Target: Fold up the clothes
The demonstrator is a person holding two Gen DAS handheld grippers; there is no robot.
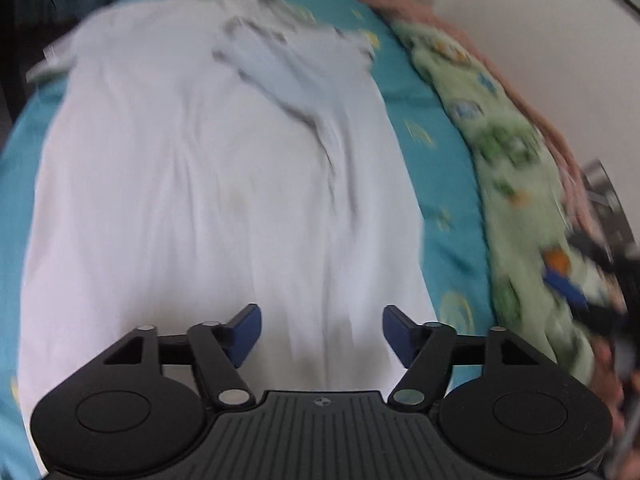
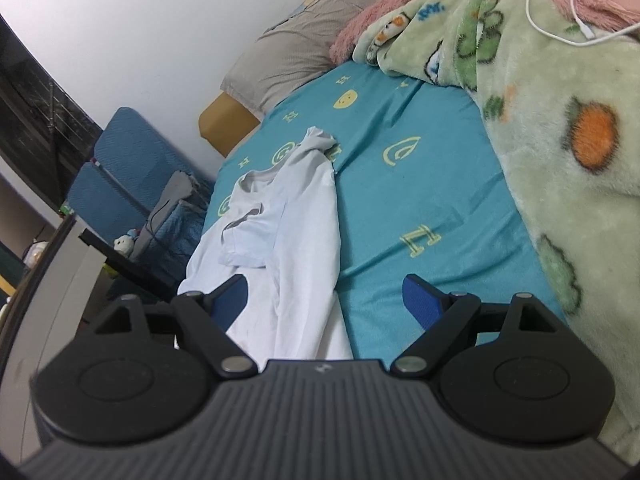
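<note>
Left wrist view is smeared with motion blur, yet the main shapes read clearly: a white T-shirt [image 1: 208, 184] spreads over the centre of the frame, lying on a teal bedsheet [image 1: 436, 152] printed with small yellow figures. One sleeve is folded inward across the shirt's upper middle. The left gripper [image 1: 320, 332] sits at the bottom centre above the shirt's lower part, its blue-padded jaws spread wide apart with nothing between them. Along the right side of the frame runs a green fleece blanket [image 1: 516, 184] with cartoon prints, edged further right by something pink.

Right wrist view is sharp. The right gripper [image 2: 325, 300] at the bottom centre also has its jaws spread wide and empty; the left pad overlaps the shirt's edge in the picture, the right pad lies over bare sheet, though whether either touches cannot be told. The T-shirt [image 2: 296, 232] runs from the lower centre up toward the middle, along the left edge of the sheet [image 2: 420, 200]. The green blanket [image 2: 560, 120] fills the right side, with a pink blanket [image 2: 400, 4] and a white cable [image 2: 560, 12] at the upper right. A grey pillow [image 2: 296, 52] lies at the upper centre, and a blue chair [image 2: 116, 168] stands at the left.
</note>
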